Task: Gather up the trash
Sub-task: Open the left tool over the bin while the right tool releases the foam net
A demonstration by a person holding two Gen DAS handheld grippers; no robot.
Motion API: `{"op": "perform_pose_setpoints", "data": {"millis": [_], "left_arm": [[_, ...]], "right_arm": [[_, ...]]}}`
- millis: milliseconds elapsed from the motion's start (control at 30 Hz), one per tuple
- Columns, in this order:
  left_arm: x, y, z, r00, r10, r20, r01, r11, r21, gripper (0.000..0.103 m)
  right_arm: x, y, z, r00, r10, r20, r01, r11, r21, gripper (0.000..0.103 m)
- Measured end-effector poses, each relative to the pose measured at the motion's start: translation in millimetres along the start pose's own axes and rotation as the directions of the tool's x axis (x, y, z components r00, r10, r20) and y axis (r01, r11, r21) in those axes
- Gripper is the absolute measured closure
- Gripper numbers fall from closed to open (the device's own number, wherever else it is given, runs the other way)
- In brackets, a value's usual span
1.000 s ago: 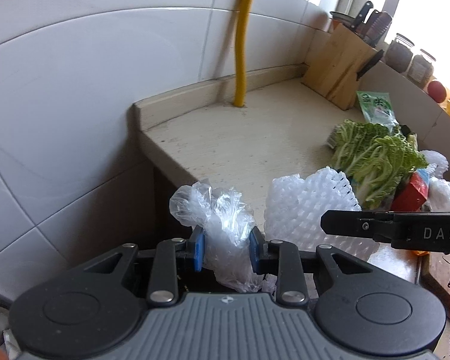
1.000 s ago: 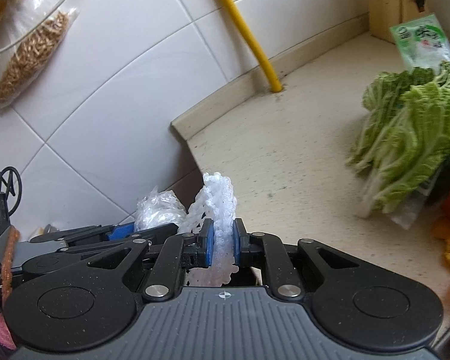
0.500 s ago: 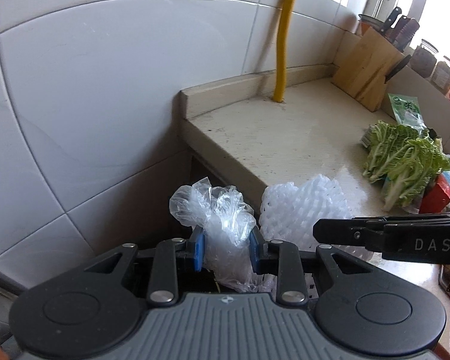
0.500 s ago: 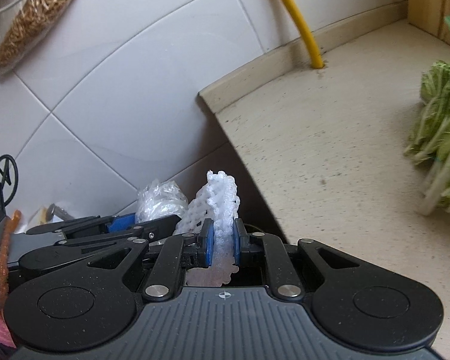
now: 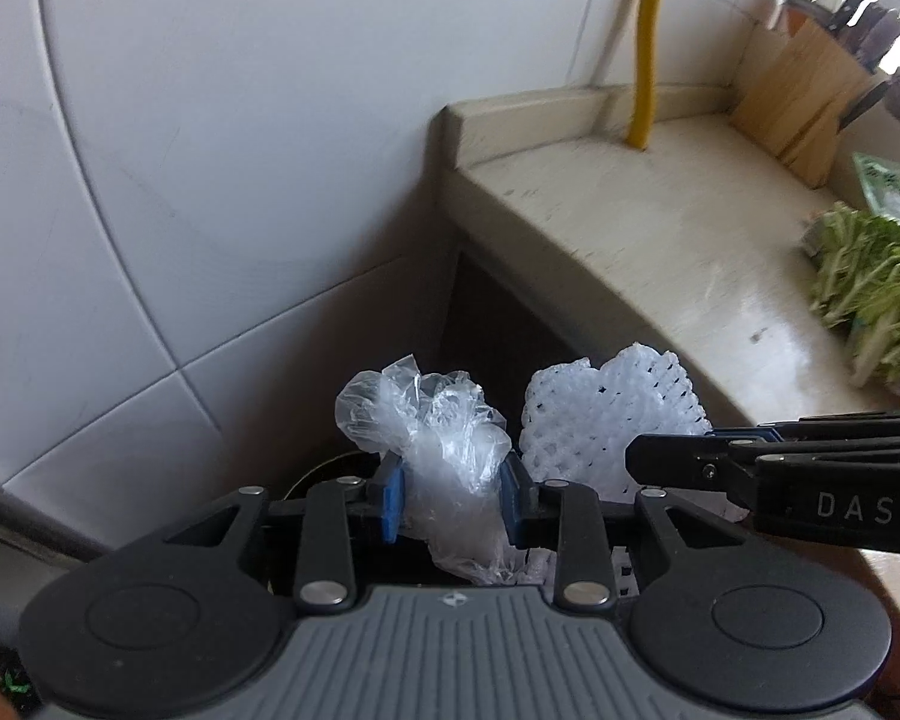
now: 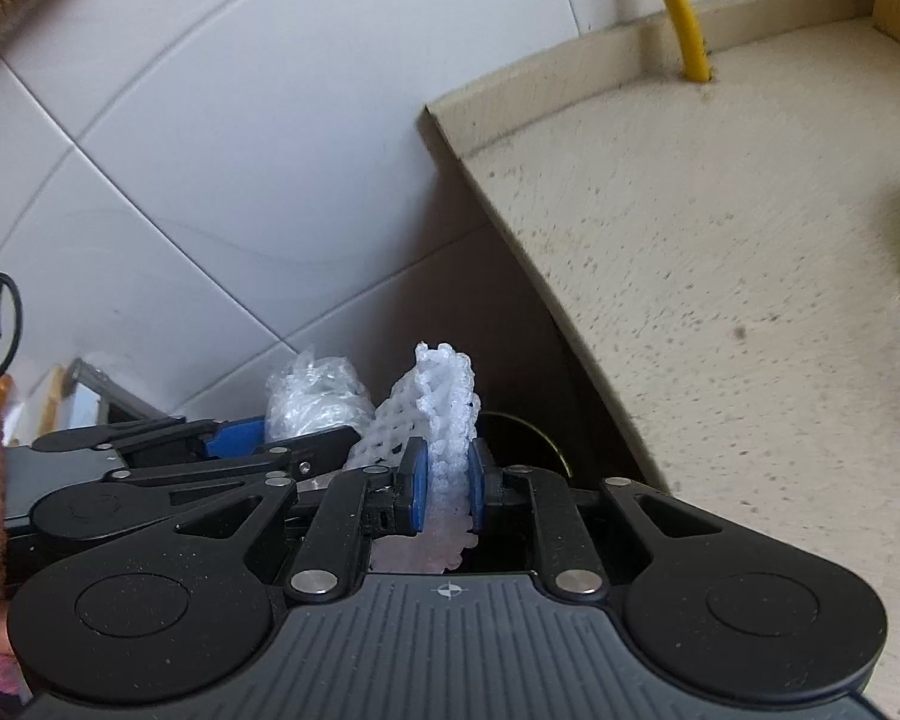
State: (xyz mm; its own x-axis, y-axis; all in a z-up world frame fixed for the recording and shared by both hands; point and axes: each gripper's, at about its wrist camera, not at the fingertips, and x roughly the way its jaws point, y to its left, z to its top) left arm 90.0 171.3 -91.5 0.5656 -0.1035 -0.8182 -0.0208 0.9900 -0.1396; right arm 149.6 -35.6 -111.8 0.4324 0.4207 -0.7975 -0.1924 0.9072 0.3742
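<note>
- Here, in the left wrist view, we see the left gripper (image 5: 450, 495) with its blue-padded fingers clamped on a crumpled clear plastic film bag (image 5: 435, 432), which bulges up toward 12 o'clock and hangs below the pads toward 6 o'clock.
- At 3 o'clock of that bag we find the white foam mesh fruit sleeve (image 5: 600, 414), just beside it, and we cannot tell if the two touch.
- The right gripper (image 6: 447, 489) has its fingers pressed tight on the mesh sleeve (image 6: 438, 408); in its own view the sleeve stands upright between the blue pads, with the plastic bag (image 6: 312, 396) at 9 o'clock.
- In the left wrist view, the right gripper's black fingers (image 5: 690, 459) enter from 3 o'clock, lettered "DAS".
- Both pieces of trash hang in the dark gap beside the end of the beige stone countertop (image 6: 720, 252), off its edge; a round dark rim (image 6: 534, 435) shows below them.
- On the countertop (image 5: 660, 228) we see a yellow pipe (image 5: 648, 48) at 12 o'clock, a wooden knife block (image 5: 804, 102) at 2 o'clock and leafy green vegetables (image 5: 870, 282) at 3 o'clock.
- White glazed wall tiles (image 5: 210, 150) fill the side from 9 to 12 o'clock.
</note>
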Motion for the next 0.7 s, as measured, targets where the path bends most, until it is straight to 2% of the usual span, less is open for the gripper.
{"op": "perform_pose_setpoints", "data": {"millis": [133, 233, 400, 567, 700], "left_arm": [[7, 6, -2, 1.000, 0.019, -0.019, -0.020, 1.000, -0.011, 0.067], [13, 11, -4, 0.999, 0.033, -0.041, -0.034, 0.999, -0.023, 0.064], [28, 20, -6, 0.996, 0.037, -0.082, -0.041, 0.998, -0.042, 0.064], [42, 28, -10, 0.988, 0.074, -0.135, -0.082, 0.995, -0.059, 0.064], [47, 32, -11, 0.984, 0.093, -0.149, -0.103, 0.992, -0.066, 0.064]], "right_arm": [[18, -1, 2, 0.999, -0.006, -0.033, 0.007, 1.000, 0.015, 0.076], [30, -1, 2, 0.999, -0.022, -0.050, 0.023, 1.000, 0.010, 0.075], [54, 0, 1, 0.996, -0.030, -0.081, 0.031, 1.000, 0.006, 0.075], [86, -1, -2, 0.989, -0.018, -0.149, 0.021, 1.000, 0.023, 0.075], [99, -1, -8, 0.982, -0.020, -0.188, 0.027, 0.999, 0.035, 0.073]]}}
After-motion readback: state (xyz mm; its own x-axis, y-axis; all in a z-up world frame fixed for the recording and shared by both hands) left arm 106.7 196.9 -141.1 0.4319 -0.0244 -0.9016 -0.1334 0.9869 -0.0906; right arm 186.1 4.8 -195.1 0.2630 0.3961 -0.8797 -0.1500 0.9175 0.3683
